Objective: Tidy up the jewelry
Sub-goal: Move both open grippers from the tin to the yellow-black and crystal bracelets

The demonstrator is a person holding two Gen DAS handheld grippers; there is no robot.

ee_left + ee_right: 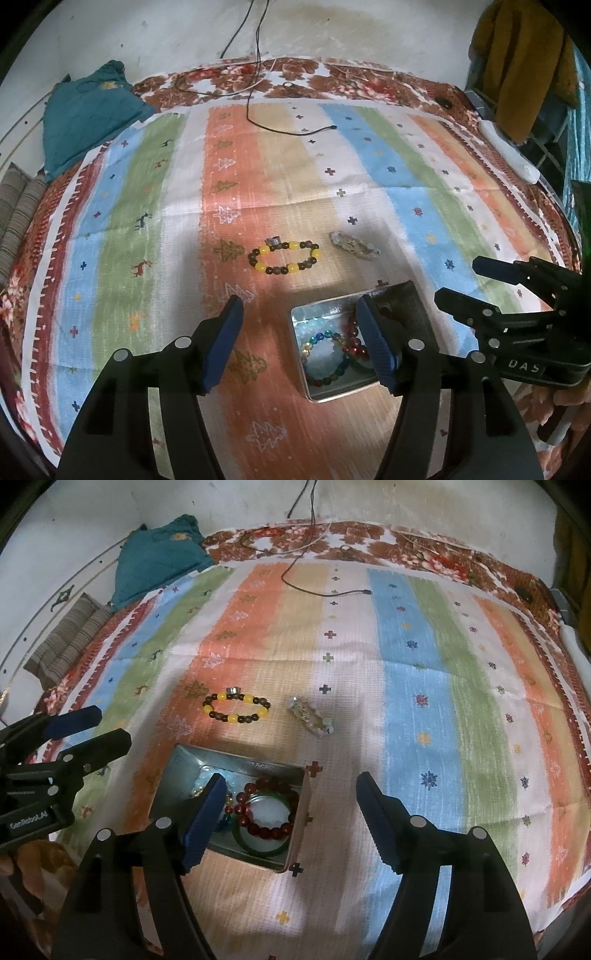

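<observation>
now both grippers hang with fingers apart and nothing between them, the left gripper (301, 341) and right gripper (291, 821) over the metal tin (295, 830) of bracelets; a yellow-and-dark bead bracelet (283, 257) lies beyond on the striped cloth (147, 206).

Left tongs (301, 343): black plastic frame, showing forked arms, round silver fasteners at each pivot, ribbed blue pads along the inner finger faces. Bearing white "GenRobot.AI" lettering on the body, seen from the right wrist view. Right tongs (291, 818): matching black build, displaying identical blue serrated pads and silver fasteners; carrying a white "DAS" label, partly readable.
</observation>
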